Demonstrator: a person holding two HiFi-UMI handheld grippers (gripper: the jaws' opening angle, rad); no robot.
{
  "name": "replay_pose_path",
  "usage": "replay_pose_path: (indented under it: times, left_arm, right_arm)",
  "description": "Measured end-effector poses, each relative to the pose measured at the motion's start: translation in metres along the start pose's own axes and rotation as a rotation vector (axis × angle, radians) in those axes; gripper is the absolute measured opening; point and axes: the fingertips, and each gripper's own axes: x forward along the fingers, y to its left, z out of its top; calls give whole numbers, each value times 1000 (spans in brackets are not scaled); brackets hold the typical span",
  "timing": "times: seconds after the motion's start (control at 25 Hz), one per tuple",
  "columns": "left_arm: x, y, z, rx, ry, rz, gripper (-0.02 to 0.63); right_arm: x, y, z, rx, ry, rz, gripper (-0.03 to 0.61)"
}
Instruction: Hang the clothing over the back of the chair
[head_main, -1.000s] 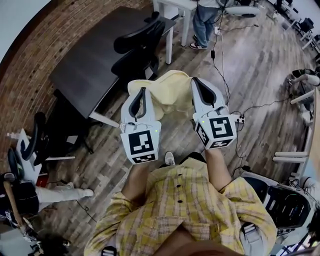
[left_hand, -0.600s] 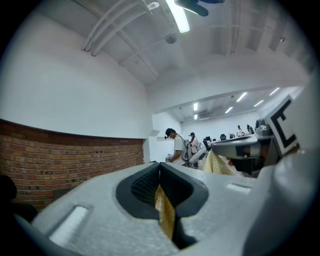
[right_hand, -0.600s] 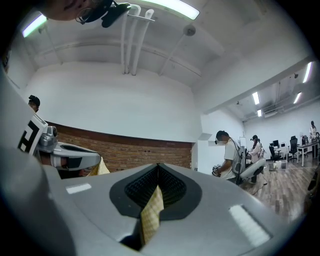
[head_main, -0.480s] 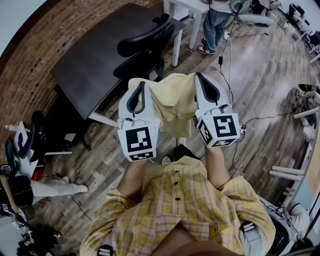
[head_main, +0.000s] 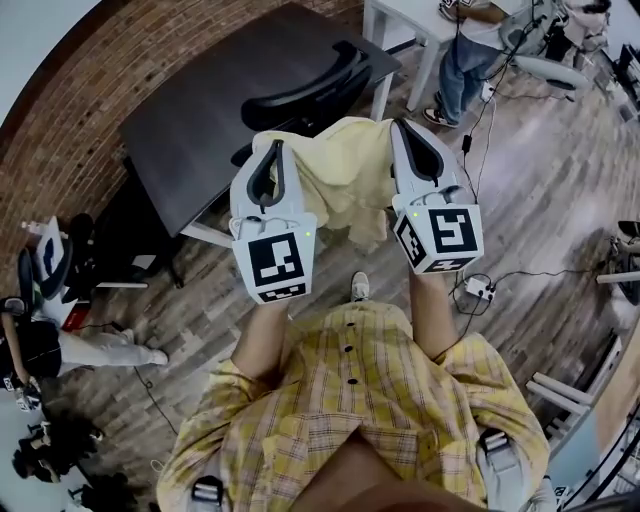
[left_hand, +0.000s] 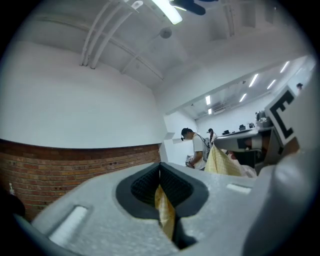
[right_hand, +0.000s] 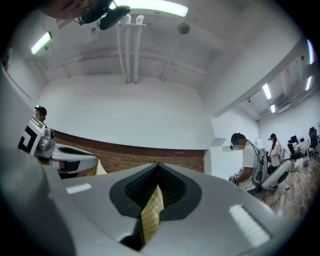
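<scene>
Left gripper (head_main: 271, 152) and right gripper (head_main: 401, 127) each pinch the yellow clothing (head_main: 340, 185), spread just short of the chair (head_main: 300, 95); best carry it level above the chair's back before lowering.

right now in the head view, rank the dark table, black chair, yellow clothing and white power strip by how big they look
1. dark table
2. yellow clothing, held nearer the camera, which inflates it
3. black chair, partly hidden behind the clothing, so second versus third is unsure
4. white power strip
</scene>
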Motion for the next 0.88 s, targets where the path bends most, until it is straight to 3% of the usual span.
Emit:
replay_pose_path:
  times: [0.44,0.88]
  left_arm:
    - [58,1,9,38,15,156,4]
    - [100,10,-8,29,62,204,5]
  right_arm:
    - [69,-42,1,24,-28,147,9]
    - [122,-56,-25,53,14,194,9]
